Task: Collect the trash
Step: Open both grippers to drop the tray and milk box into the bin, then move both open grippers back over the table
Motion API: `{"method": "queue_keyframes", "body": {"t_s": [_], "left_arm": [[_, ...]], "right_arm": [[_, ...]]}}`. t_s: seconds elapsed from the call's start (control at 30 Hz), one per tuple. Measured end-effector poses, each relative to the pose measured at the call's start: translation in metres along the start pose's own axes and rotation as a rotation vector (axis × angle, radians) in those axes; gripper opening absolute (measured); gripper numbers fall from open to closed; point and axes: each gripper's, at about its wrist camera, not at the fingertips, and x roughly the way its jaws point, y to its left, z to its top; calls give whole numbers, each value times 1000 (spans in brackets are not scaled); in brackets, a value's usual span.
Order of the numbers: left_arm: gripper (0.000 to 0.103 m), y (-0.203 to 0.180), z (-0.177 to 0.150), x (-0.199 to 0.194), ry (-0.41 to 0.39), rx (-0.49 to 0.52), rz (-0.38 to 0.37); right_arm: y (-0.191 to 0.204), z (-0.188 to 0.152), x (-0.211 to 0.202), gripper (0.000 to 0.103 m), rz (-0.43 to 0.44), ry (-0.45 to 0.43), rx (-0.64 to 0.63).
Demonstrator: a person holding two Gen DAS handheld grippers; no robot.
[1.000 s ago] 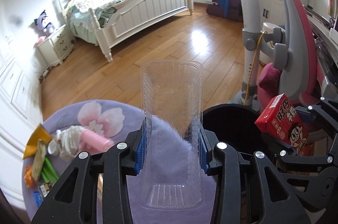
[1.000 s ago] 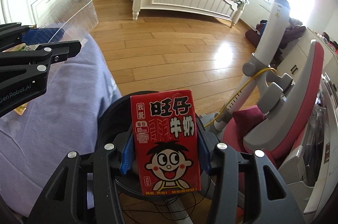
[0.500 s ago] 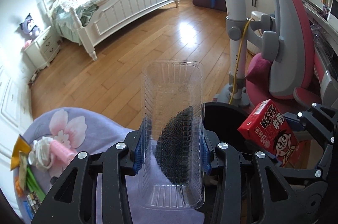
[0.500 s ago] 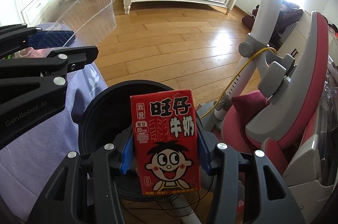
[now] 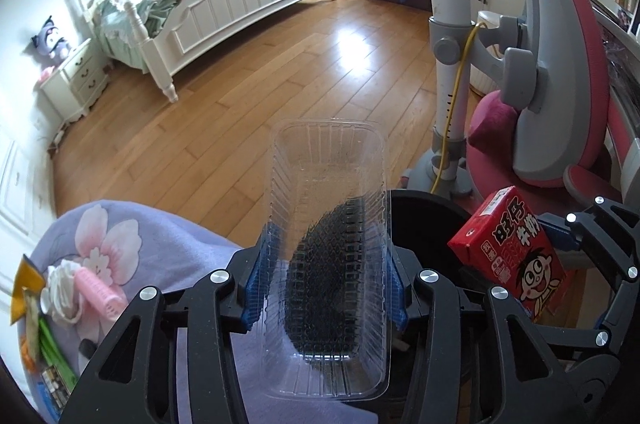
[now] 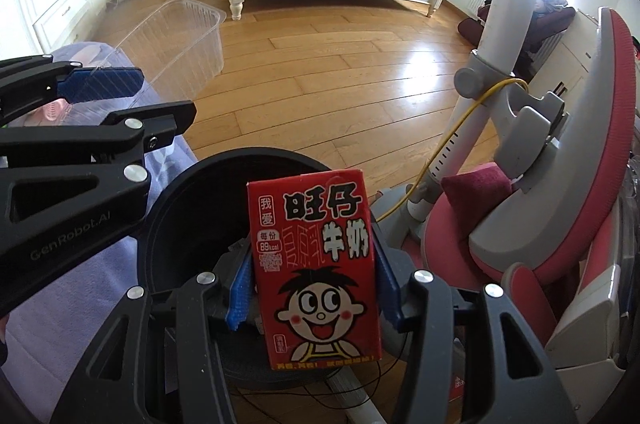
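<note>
Above the round black bin [image 6: 192, 207], the opening left tool [image 5: 326, 288] has the clear ribbed plastic tray [image 5: 326, 224] lengthwise between its pads, while the opening right tool [image 6: 314, 288] carries the upright red milk carton [image 6: 316, 264].

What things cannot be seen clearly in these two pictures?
- Round black trash bin inside: right wrist view, hidden by red milk carton and right gripper.
- Small wrappers on purple flowered cloth: left wrist view, cut by the edge, too small.
</note>
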Motion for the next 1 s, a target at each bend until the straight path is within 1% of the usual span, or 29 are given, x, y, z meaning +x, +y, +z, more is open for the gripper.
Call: {"method": "queue_keyframes", "body": {"t_s": [0.03,0.07,0.1,0.13,0.17,0.33,0.4,0.8,1.0], "left_arm": [[51,-1,1,1,0,0,1],[51,-3,2,2,1,0,4],[57,-3,3,4,3,0,6],[66,-4,4,4,1,-1,8],[69,-5,5,3,-7,-1,12],[83,-10,9,0,-33,-2,24],[85,-11,10,-2,-44,-3,32],[85,-12,13,-13,-53,-18,28],[85,1,6,-26,-60,-41,38]], "right_arm": [[0,0,1,55,0,5,0],[0,0,0,64,-13,1,2],[0,0,-1,74,-26,-6,3],[-1,0,-2,78,-36,-14,5],[-2,0,-3,83,-40,-21,11],[-6,0,-2,84,-41,-17,24],[-5,0,-2,84,-36,-18,23],[-3,1,-4,84,-29,-24,11],[3,5,-9,84,-22,-39,2]]}}
